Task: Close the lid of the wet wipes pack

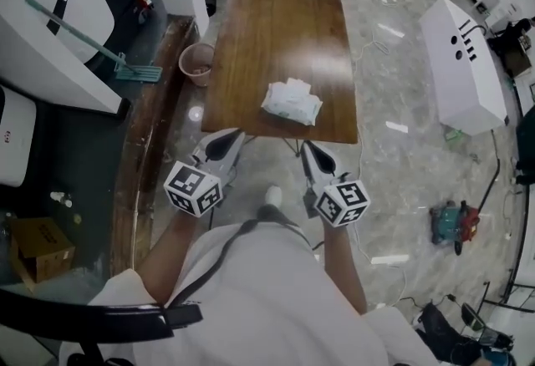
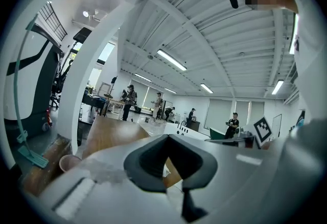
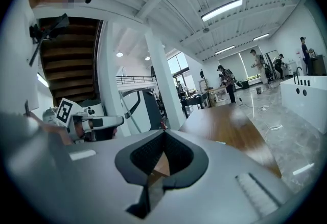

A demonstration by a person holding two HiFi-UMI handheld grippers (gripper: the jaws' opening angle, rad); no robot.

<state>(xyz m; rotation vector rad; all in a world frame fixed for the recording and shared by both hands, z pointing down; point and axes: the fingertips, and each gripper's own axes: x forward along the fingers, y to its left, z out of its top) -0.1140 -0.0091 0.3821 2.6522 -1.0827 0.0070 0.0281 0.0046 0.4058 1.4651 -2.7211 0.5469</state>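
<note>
A white wet wipes pack (image 1: 291,102) lies near the front edge of a brown wooden table (image 1: 276,13); I cannot tell how its lid stands from here. Both grippers hang in front of the person's body, just short of the table's near edge. My left gripper (image 1: 224,141) points at the table's front left corner, its jaws together with nothing between them. My right gripper (image 1: 316,157) sits below and right of the pack, also shut and empty. In the left gripper view the left gripper (image 2: 164,138) hides the pack. In the right gripper view the right gripper (image 3: 163,133) hides most of the table (image 3: 230,126).
A pink bucket (image 1: 197,63) stands on the floor at the table's left, beside a green mop (image 1: 92,43). A white cabinet (image 1: 464,63) lies to the right, with a red and green tool (image 1: 456,222) and cables on the floor. A cardboard box (image 1: 38,247) sits far left.
</note>
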